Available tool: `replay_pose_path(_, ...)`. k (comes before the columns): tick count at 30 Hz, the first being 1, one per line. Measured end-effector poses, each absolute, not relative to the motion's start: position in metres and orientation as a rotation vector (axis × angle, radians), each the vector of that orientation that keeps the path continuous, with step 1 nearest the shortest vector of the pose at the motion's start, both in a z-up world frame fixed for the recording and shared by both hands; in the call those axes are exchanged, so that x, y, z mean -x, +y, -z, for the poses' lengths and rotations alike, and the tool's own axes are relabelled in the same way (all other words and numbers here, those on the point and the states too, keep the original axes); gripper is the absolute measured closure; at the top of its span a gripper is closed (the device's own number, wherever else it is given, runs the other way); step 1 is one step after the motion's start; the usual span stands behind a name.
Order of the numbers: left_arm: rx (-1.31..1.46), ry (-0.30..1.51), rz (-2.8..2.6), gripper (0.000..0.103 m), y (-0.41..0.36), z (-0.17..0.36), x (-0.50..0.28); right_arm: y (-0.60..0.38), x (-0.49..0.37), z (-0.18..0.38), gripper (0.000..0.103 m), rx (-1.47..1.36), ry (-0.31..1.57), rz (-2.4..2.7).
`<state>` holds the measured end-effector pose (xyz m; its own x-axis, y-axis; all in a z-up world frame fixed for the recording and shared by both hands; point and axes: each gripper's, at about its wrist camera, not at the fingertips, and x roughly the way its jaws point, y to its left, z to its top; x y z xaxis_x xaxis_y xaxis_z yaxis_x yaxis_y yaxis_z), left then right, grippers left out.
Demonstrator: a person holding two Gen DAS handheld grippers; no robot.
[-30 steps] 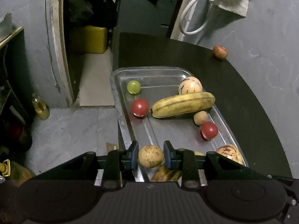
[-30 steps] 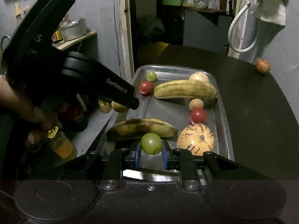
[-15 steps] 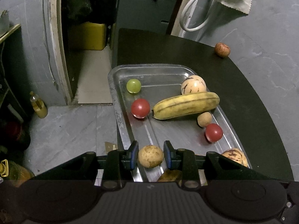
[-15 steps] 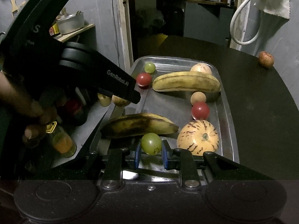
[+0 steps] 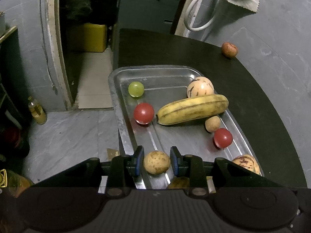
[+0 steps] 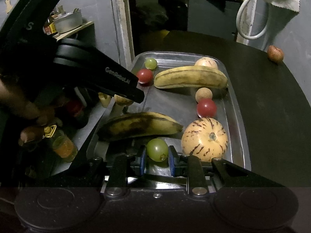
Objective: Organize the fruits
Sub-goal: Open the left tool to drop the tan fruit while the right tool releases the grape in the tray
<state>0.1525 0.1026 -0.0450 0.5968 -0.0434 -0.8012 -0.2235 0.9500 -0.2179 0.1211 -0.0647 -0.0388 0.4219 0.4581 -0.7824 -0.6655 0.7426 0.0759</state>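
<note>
1. Left hand-held gripper is clamping a speckled tan fruit between its pads, over the near left part of the metal tray.
2. Right hand-held gripper is gripping a green grape at the tray's near edge, just near of the dark banana.
3. Tray is sitting on the dark counter.

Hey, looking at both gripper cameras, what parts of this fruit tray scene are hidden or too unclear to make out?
- Left wrist view: dark banana mostly hidden behind the left gripper.
- Left wrist view: near striped melon partly covered by the gripper body.
- Right wrist view: the left gripper's fruit mostly hidden under its casing.
</note>
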Motion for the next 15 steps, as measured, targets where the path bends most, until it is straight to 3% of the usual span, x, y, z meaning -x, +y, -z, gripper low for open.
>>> replay_pose_path(15, 0.317, 0.936, -0.090, 0.070, 0.1019, 0.0476, -0.1501, -0.0665, -0.1214, 0.0420, 0.076, 0.248, 0.903, -0.687)
